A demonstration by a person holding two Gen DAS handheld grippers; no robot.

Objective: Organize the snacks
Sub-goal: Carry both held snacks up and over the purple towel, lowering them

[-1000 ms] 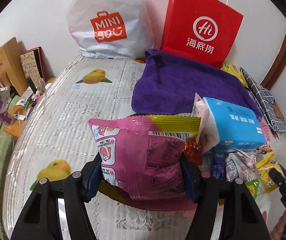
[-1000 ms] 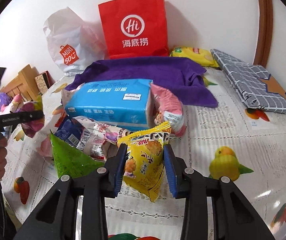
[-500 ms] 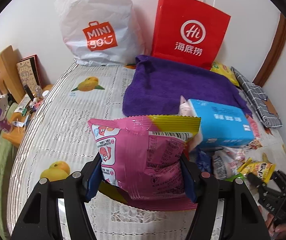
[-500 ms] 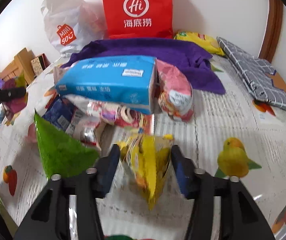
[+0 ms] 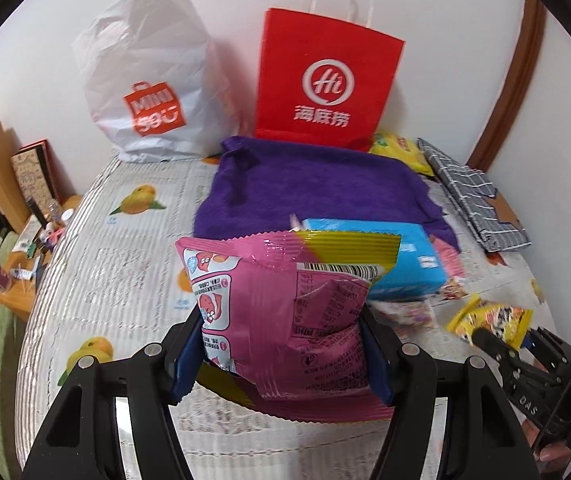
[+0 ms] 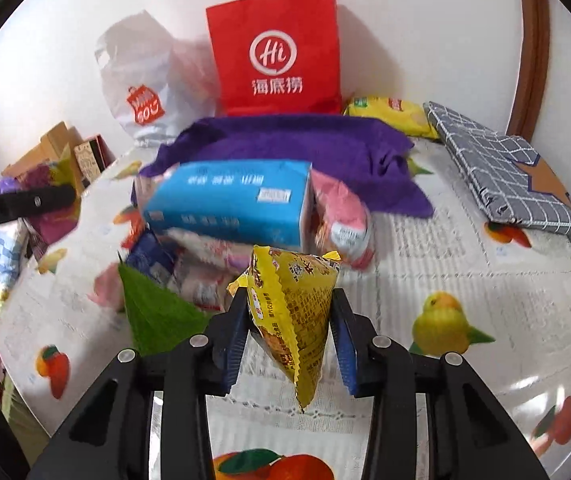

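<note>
A pink snack bag (image 5: 285, 320) is clamped between the two fingers of the left gripper (image 5: 281, 354), which are closed onto its sides, and it is held above the fruit-printed tablecloth (image 5: 125, 248), just in front of the blue tissue pack (image 5: 405, 264). A yellow snack packet (image 6: 291, 316) is pinched by the right gripper (image 6: 289, 344), also in front of the blue tissue pack. A green packet (image 6: 153, 312) is seen at its left side, and a purple towel (image 6: 285, 140) and a red paper bag (image 6: 275, 48) are placed behind it.
</note>
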